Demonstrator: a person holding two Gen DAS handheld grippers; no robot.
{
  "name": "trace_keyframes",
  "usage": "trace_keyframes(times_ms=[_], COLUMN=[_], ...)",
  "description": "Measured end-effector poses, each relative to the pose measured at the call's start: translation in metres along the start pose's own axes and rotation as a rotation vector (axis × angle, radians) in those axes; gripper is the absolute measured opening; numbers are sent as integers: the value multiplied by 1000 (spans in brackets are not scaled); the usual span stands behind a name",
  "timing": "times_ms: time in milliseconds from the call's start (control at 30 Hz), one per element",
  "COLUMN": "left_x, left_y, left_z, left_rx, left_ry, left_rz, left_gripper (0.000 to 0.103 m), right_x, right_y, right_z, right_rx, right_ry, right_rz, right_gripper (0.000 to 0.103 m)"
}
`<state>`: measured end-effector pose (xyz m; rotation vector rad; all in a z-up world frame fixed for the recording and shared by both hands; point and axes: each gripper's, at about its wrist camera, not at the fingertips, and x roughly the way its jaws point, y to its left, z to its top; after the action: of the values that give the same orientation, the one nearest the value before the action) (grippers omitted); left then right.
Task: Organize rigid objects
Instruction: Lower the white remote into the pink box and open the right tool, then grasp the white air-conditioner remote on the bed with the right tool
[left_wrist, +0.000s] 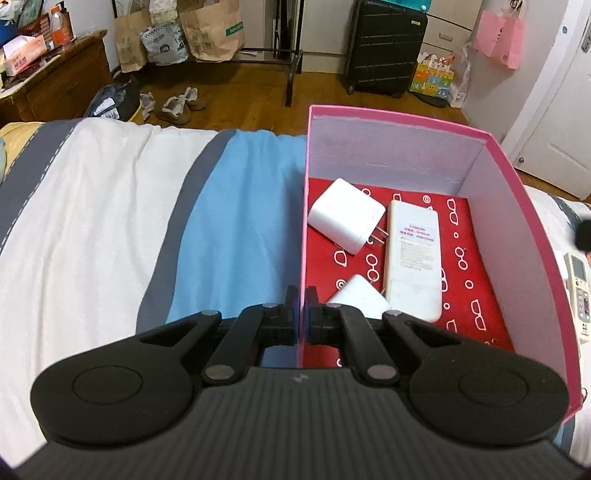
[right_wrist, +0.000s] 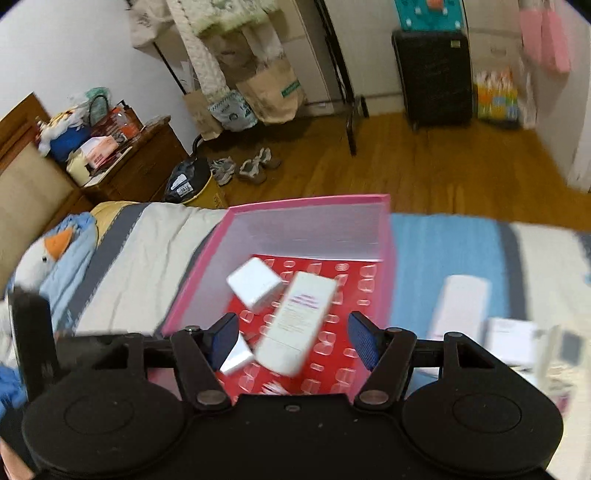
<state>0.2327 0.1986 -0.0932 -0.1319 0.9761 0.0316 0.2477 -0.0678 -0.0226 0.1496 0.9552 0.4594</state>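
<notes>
A pink box (left_wrist: 509, 173) with a red patterned floor sits on the bed. Inside lie a white plug charger (left_wrist: 345, 216), a white remote face down (left_wrist: 412, 258) and a second white charger (left_wrist: 360, 297). My left gripper (left_wrist: 302, 299) is shut on the box's left wall. My right gripper (right_wrist: 290, 341) is open and empty above the box (right_wrist: 207, 258), over the remote (right_wrist: 299, 321) and charger (right_wrist: 255, 282); that view is blurred. Another white remote (right_wrist: 460, 302) lies on the bed right of the box.
A remote with a screen (left_wrist: 580, 291) lies on the bed right of the box. White items (right_wrist: 513, 339) lie near the right gripper. A plush duck (right_wrist: 44, 258) sits at the bed's left. Shoes, bags, a nightstand and a black suitcase (left_wrist: 384, 44) stand beyond the bed.
</notes>
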Motion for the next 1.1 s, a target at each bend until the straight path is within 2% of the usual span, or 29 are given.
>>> trace_keyframes(times_ms=[133,267,333,533,633,700,800,900,933,1100], left_x=[0,0,0,0,2,4,4,4,4,2], left_y=[2,2,3,-4,-3,-1,-1,0,0,2], left_z=[-1,1,1,1,2,2,2,1,1,1], left_rx=[-8,-11,-15,11,2,-2,-2,-2,-4,-22], left_ry=[4,15,20,16,19,24,27,29,29,23], left_rz=[-4,-7,-7,23,22,19,12,7,6,-5], left_gripper=[2,4,4,4,3,3,4,4,4,4], right_x=[-35,-52,-51,-27,-19,-8,8,21,25,14], right_y=[-37,-66,-81,-124,-126,-120,-99,-90,-94,-107], right_z=[-26,-60,-77,-108,-110,-113,-126,-133,-134,-133], right_rx=[-45,-155,-177,-87,-103,-153,-298,-366,-356,-228], right_ry=[-38,-67,-40,62,57,69,46,56,73,84], right_rz=[-42,-155,-172,-162,-148,-176,-305,-425,-432,-366], right_gripper=[70,70,69,62,62,63,64,65,65,61])
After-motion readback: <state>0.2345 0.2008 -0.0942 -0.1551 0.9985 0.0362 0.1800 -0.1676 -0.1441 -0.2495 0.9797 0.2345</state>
